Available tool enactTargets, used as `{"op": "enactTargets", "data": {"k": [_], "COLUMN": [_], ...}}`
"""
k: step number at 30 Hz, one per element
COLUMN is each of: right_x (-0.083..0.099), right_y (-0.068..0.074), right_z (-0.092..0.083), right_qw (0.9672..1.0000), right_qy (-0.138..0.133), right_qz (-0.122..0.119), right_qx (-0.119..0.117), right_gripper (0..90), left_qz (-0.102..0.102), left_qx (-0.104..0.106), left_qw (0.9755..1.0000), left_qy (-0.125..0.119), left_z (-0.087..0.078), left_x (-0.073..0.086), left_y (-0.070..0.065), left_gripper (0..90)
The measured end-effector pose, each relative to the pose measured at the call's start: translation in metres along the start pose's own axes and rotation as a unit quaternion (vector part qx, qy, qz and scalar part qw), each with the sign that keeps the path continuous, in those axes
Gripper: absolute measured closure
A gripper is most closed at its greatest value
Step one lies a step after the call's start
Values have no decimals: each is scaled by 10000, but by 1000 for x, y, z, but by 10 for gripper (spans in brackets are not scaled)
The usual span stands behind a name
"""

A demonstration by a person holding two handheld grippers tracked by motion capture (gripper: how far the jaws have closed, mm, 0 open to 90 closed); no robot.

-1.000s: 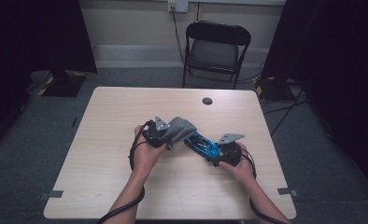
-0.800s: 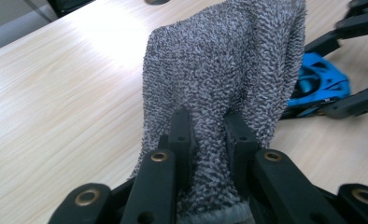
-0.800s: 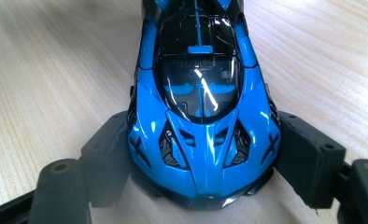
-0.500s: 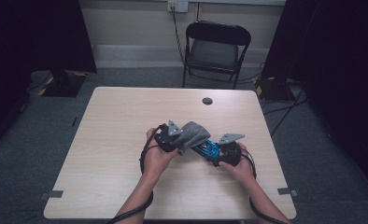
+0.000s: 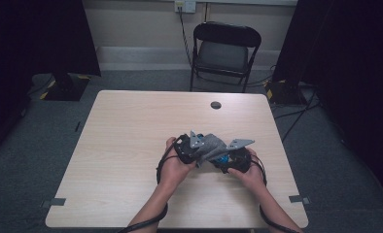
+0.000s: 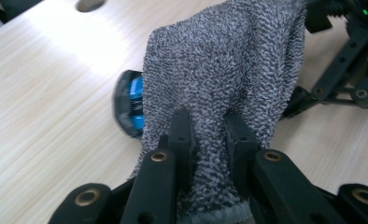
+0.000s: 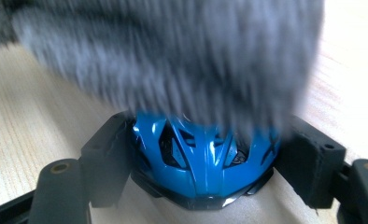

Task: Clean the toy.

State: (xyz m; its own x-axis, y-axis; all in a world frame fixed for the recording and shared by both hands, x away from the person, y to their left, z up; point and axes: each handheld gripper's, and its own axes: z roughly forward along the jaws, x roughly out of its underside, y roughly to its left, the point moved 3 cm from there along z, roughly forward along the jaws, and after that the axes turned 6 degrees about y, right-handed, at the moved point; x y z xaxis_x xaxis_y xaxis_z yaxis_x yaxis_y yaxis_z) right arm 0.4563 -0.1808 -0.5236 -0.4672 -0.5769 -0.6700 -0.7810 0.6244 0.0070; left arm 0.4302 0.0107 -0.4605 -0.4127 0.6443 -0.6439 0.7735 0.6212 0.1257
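left claw (image 6: 205,135): jaws pinched tight on the grey knit sock (image 6: 229,70), fabric bunched between the pads
right claw (image 7: 203,154): jaws clamped on both sides of the blue toy helmet (image 7: 203,156)
sock: draped over the helmet's far end, spanning both claws
location: near-centre of bench (image 5: 131,131), right of middle
background: folding chair (image 5: 223,51) behind bench

floor: grey carpet (image 5: 121,80) | wall: pale (image 5: 141,24) | chair (image 5: 224,53): black, folding | sides: dark, perhaps curtains (image 5: 34,39)
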Motion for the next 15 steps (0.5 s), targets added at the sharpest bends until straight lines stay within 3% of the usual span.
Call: {"op": "enactTargets", "data": {"k": [9, 15], "right_x": [0, 0], "right_y": [0, 0], "right_z": [0, 0], "right_qw": [10000, 10000], "right_qy": [-10, -10], "right_qz": [-10, -10], "right_qx": [5, 4], "right_gripper": [252, 252], "left_qz": [320, 261], "left_qx": [270, 363], "left_qw": [9989, 9987], "left_qy": [192, 247], "left_z": [18, 25], "left_x": [-4, -1], "left_y": [-19, -19], "left_gripper": [762, 759]}}
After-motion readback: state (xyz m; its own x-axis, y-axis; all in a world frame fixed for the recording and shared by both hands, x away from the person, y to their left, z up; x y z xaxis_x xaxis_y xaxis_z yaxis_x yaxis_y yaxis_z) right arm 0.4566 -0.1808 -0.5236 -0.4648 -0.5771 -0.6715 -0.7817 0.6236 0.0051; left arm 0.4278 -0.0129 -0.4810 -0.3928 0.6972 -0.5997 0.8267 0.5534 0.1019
